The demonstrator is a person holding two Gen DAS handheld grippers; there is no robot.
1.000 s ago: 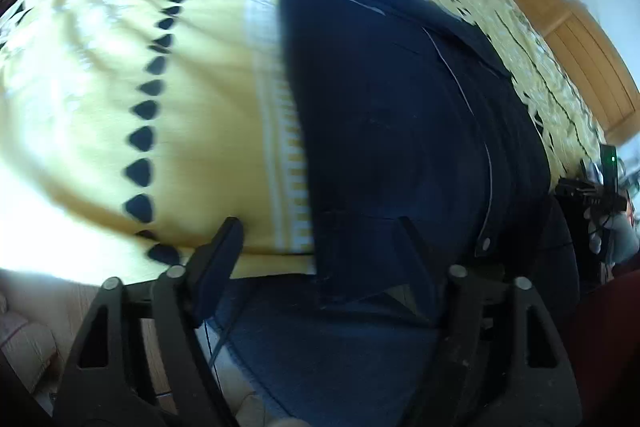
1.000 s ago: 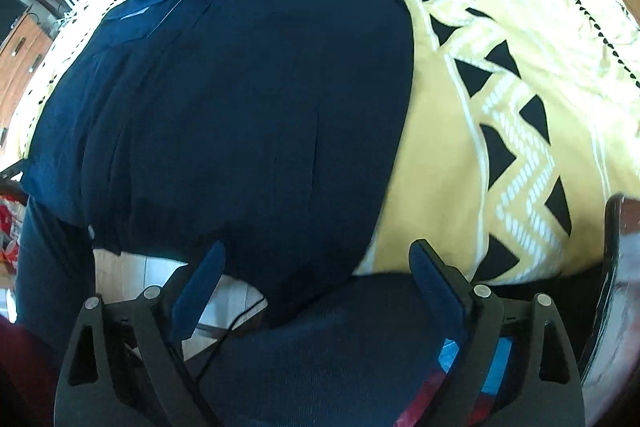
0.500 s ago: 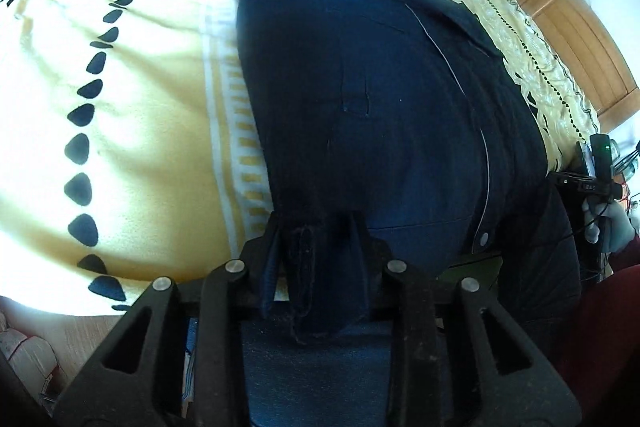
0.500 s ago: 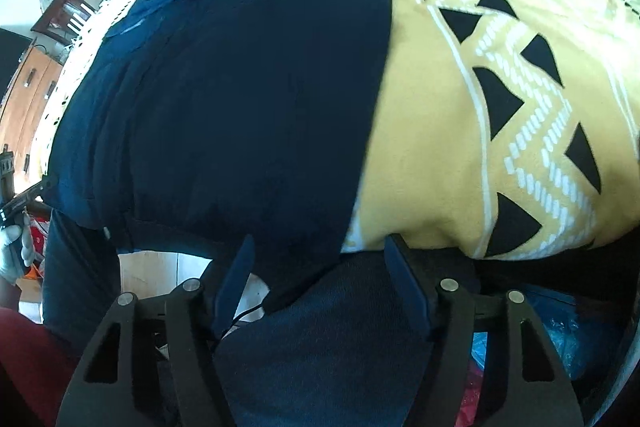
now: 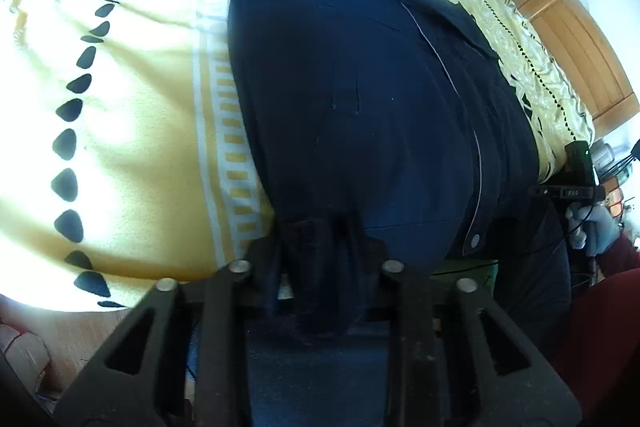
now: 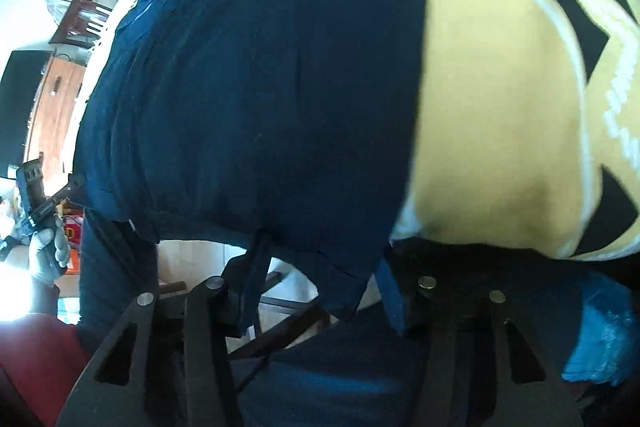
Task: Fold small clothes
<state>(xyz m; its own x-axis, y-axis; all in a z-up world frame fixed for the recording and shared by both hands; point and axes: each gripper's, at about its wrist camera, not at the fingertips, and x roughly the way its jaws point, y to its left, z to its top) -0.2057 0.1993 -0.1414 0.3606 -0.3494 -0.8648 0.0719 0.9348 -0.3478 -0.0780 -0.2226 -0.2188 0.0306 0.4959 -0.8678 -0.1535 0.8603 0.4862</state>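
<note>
A dark navy shirt (image 5: 360,99) lies flat on a yellow patterned bedspread (image 5: 132,99), collar at the far end, hem hanging over the near bed edge. My left gripper (image 5: 318,263) is shut on a bunched piece of the shirt's hem at its left corner. In the right wrist view the same shirt (image 6: 260,87) fills the frame. My right gripper (image 6: 316,279) has its fingers still apart, with the right hem corner hanging between them.
The bedspread (image 6: 500,107) extends to the right of the shirt. A wooden wardrobe (image 5: 568,39) stands beyond the bed. Cardboard boxes and a chair (image 6: 92,3) stand at the far left. The person's legs in blue jeans (image 5: 316,387) are close below the bed edge.
My left gripper closed on the shirt's hem and stayed shut. My right gripper moved in to the other hem corner and its fingers narrowed around the cloth.
</note>
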